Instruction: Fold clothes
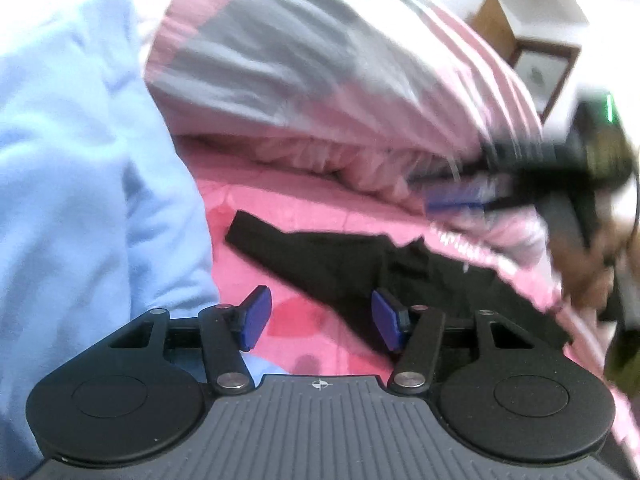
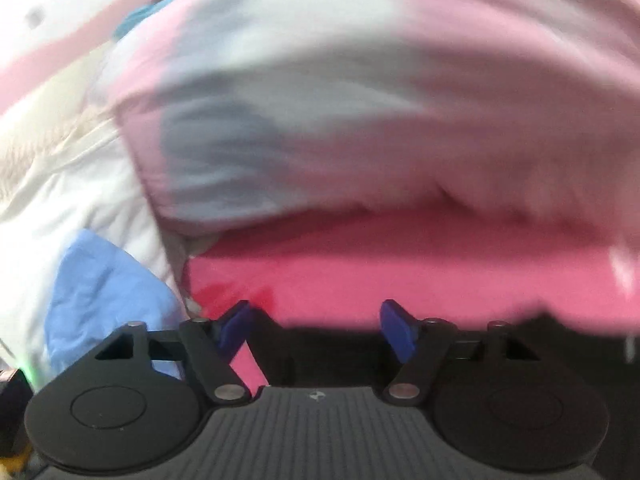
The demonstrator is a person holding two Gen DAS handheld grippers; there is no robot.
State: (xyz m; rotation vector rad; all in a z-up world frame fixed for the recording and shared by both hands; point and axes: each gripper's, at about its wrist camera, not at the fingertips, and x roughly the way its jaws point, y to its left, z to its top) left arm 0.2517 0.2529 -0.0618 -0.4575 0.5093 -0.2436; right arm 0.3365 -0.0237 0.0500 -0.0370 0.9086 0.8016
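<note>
A black garment [image 1: 340,268] lies spread on the pink bed sheet [image 1: 304,208]. My left gripper [image 1: 319,300] is open just short of it, with nothing between its blue pads [image 1: 256,316]. A light blue garment [image 1: 80,160] fills the left of that view. My right gripper [image 1: 460,196] shows blurred at the right, against a pink, grey and white quilt [image 1: 280,60], with a hand [image 1: 580,268] behind it. In the right wrist view the right gripper [image 2: 315,312] is open over the black garment [image 2: 340,348], nothing pinched; the light blue garment [image 2: 104,280] lies to its left.
The bulky quilt [image 2: 320,120] is heaped along the far side of the bed. White cloth [image 2: 60,200] lies beside the blue garment. A wooden piece of furniture [image 1: 496,28] and a framed picture [image 1: 540,72] stand by the wall at the upper right.
</note>
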